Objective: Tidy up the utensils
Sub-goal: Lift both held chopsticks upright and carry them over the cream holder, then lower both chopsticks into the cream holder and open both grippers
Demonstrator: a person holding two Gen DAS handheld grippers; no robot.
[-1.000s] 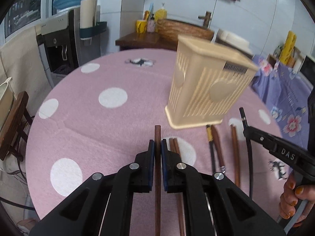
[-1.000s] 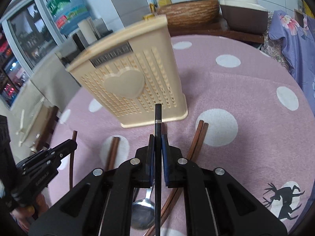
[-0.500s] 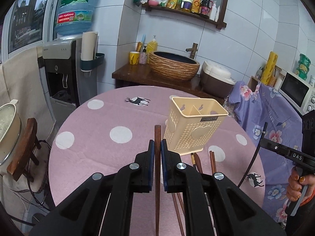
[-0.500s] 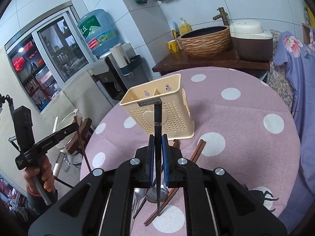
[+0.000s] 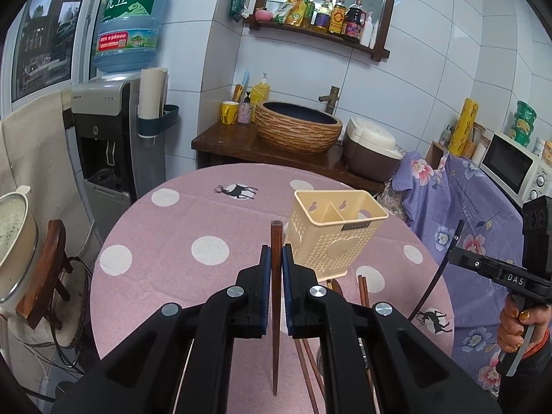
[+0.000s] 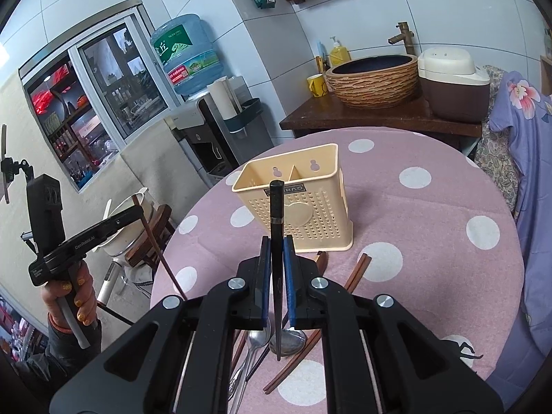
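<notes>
My left gripper (image 5: 276, 265) pinches a brown wooden chopstick (image 5: 275, 310), my right gripper (image 6: 276, 258) a black chopstick (image 6: 276, 227); the beige perforated plastic holder (image 5: 331, 238) reads "JIANHAO".

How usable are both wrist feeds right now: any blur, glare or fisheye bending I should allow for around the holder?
Left wrist view: sharp, evenly lit, no glare; the holder and the brown chopstick in the left claw read clearly; wall tiles bow near the edges. Right wrist view: equally crisp; the black chopstick in the right claw is clear; the window frame curves strongly at left, corners dark.
</notes>
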